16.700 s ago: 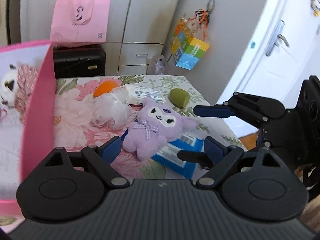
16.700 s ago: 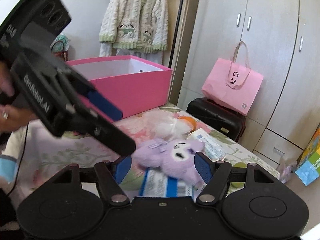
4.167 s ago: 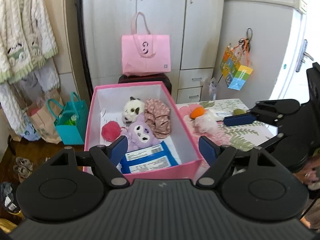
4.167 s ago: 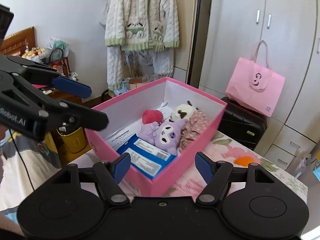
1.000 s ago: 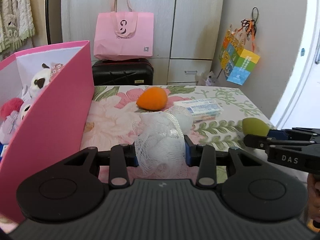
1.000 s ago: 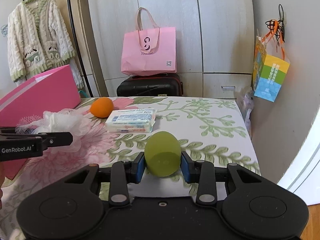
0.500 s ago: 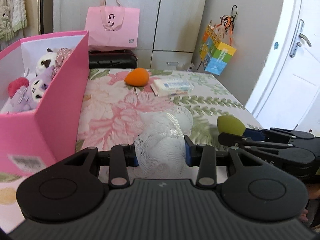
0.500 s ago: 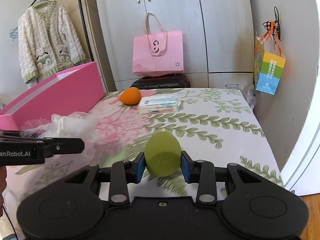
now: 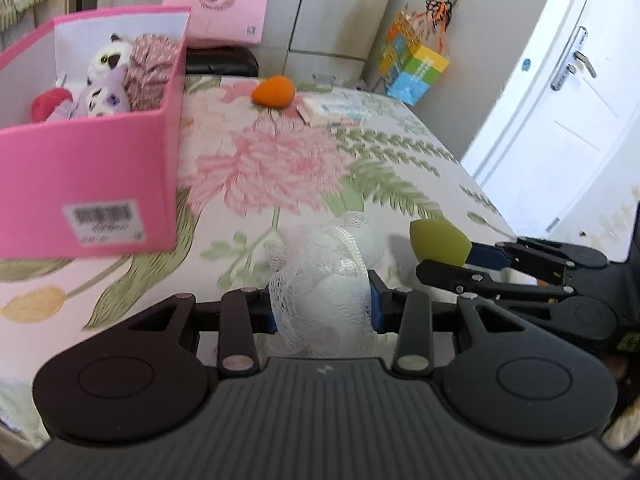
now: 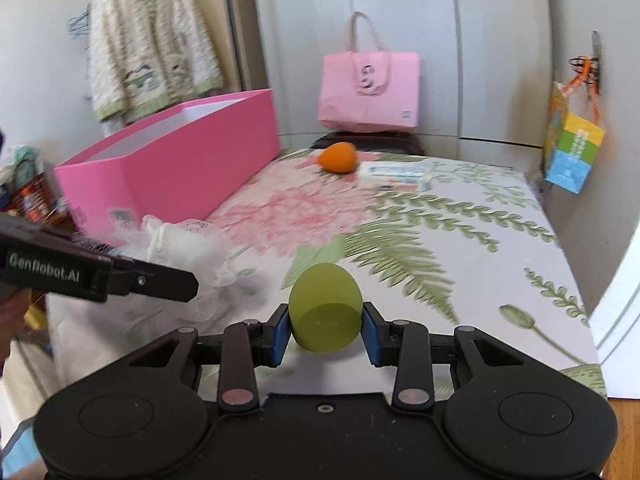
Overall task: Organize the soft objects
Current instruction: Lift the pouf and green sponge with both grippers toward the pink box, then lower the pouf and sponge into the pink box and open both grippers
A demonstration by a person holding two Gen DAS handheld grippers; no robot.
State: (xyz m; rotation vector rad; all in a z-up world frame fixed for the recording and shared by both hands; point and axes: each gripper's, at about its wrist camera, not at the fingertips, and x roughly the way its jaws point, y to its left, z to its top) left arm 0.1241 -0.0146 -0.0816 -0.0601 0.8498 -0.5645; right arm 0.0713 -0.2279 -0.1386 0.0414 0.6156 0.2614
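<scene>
The right gripper is pinching a green sponge, tip pointing far; the left gripper is clamping a white pouf near the pink box.

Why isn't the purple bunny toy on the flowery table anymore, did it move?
Yes. The purple plush now sits inside the pink box, beside the red pom-pom. Earlier it lay on the floral tablecloth, right of the box.

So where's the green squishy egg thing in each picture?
Left wrist view: the green sponge is at the right, pinched by the right gripper.
Right wrist view: it's at bottom center, between the blue pads.
Shared landmark: the pink box on the flowery table.
</scene>
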